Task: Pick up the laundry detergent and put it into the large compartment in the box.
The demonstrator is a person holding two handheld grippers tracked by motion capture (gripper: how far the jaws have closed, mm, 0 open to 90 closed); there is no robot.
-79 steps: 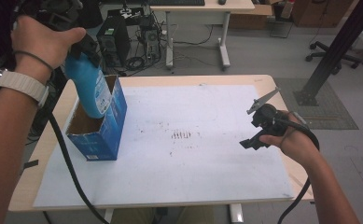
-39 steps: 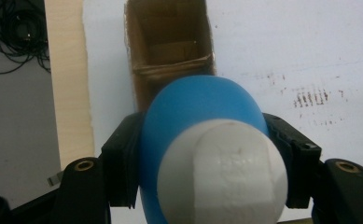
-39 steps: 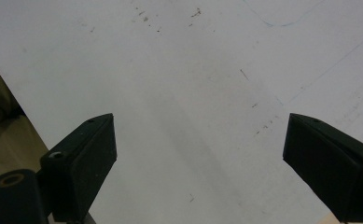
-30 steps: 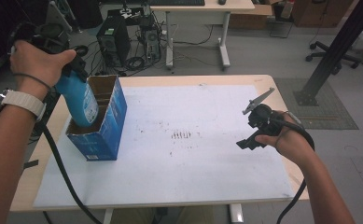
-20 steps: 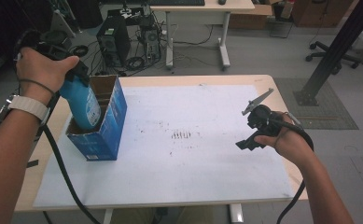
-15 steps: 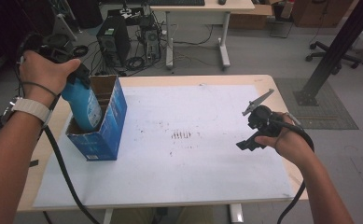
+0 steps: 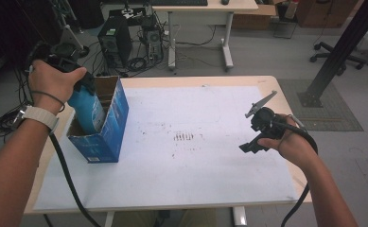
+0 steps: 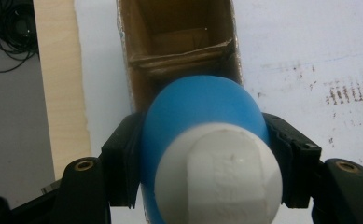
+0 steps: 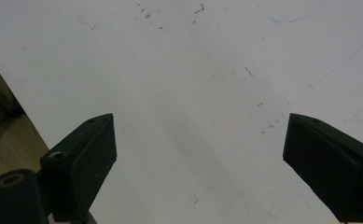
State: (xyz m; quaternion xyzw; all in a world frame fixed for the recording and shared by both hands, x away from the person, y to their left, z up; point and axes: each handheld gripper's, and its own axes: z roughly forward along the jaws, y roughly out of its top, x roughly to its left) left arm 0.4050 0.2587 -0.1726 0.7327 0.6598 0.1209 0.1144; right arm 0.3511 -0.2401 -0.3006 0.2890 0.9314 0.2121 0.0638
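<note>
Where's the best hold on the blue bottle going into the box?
Across the shoulder just below the white cap, coming from above. The blue bottle stands nearly upright with its lower half already inside the cardboard box, so only the top is free. The left tool already clamps it there.

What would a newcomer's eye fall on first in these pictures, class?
The bright blue bottle with its white cap, clamped in the left gripper and standing partly inside the open blue cardboard box at the table's left. Next, the right gripper hanging open over the white sheet.
</note>
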